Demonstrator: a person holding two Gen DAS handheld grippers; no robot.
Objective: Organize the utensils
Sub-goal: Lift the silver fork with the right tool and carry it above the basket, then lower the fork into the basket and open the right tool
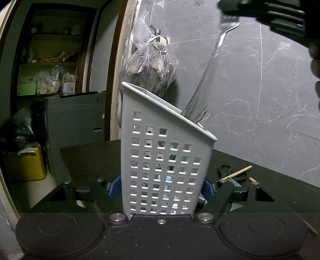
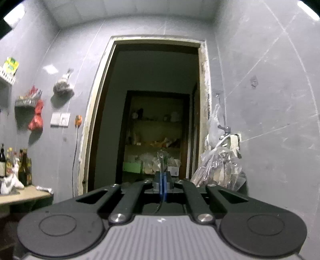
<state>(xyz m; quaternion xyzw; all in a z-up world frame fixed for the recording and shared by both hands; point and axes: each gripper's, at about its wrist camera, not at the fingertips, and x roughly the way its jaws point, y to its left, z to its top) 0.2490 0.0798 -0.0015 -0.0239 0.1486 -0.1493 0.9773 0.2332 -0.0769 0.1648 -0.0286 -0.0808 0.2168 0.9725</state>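
A white perforated utensil caddy (image 1: 164,160) stands on the dark table (image 1: 90,160), clamped between my left gripper's blue pads (image 1: 113,188). My left gripper (image 1: 162,190) is shut on the caddy. A metal fork (image 1: 206,80), blurred by motion, hangs tines-up with its handle end inside the caddy's opening. My right gripper (image 1: 266,12) holds it from above at the top right of the left wrist view. In the right wrist view my right gripper (image 2: 162,184) is shut, with the thin fork (image 2: 162,162) pinched edge-on between its blue pads.
Black scissors (image 1: 232,173) and wooden chopsticks (image 1: 238,172) lie on the table to the right of the caddy. A plastic bag (image 1: 152,66) hangs on the grey marble wall behind. A doorway with shelves (image 2: 154,140) is at the left.
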